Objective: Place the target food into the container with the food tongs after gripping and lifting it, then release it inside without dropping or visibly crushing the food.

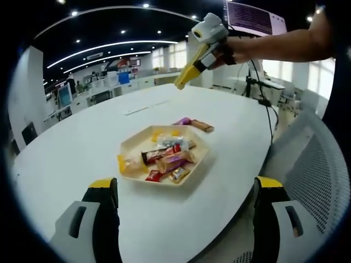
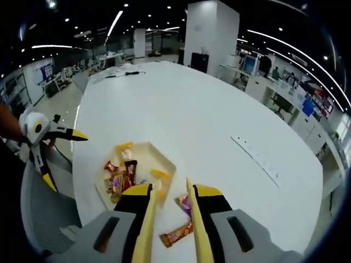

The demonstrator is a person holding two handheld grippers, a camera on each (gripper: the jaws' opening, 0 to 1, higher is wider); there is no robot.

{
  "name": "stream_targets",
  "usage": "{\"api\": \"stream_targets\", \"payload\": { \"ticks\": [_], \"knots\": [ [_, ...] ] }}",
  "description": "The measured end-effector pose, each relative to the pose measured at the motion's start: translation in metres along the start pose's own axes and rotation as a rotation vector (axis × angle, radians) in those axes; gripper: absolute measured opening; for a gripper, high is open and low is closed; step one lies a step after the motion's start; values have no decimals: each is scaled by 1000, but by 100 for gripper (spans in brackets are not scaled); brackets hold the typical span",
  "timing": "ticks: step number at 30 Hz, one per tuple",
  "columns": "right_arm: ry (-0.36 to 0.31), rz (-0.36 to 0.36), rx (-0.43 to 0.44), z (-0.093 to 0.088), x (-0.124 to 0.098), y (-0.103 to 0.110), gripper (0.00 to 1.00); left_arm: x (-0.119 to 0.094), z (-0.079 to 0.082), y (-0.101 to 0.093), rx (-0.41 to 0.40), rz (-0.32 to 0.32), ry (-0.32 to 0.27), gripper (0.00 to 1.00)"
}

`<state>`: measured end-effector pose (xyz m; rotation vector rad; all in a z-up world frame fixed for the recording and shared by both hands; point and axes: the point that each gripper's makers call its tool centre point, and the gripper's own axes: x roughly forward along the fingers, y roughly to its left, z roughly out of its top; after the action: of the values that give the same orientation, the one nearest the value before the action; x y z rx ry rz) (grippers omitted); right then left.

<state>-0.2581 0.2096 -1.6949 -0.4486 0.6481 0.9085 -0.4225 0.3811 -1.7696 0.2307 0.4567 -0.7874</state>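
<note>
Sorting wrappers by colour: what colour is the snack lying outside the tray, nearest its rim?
Purple wrapped snack, clearest in left gripper view.

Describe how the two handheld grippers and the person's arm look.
The left gripper has grey bodies with slotted holes, black jaws and yellow tips. The right gripper has the same grey, black and yellow build, plus long yellow tong blades. The arm holding it is bare, no sleeve visible.

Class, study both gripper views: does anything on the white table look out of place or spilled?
Yes. Two wrapped snacks, a purple one and an orange-brown bar, lie on the white table just outside the tray, while the other snacks sit piled inside it.
</note>
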Motion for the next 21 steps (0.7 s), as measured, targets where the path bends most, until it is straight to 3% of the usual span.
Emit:
{"api": "stream_targets", "payload": {
  "ticks": [6, 11, 21],
  "knots": [
    [28, 49, -89, -17, -2, 0, 28, 0, -1, 1, -4, 5, 2, 99],
    [54, 55, -96, -30, -5, -9, 28, 0, -1, 2, -5, 9, 5, 99],
    [48, 121, -148, -39, -4, -23, 28, 1, -5, 1, -8, 2, 22, 99]
  ]
}}
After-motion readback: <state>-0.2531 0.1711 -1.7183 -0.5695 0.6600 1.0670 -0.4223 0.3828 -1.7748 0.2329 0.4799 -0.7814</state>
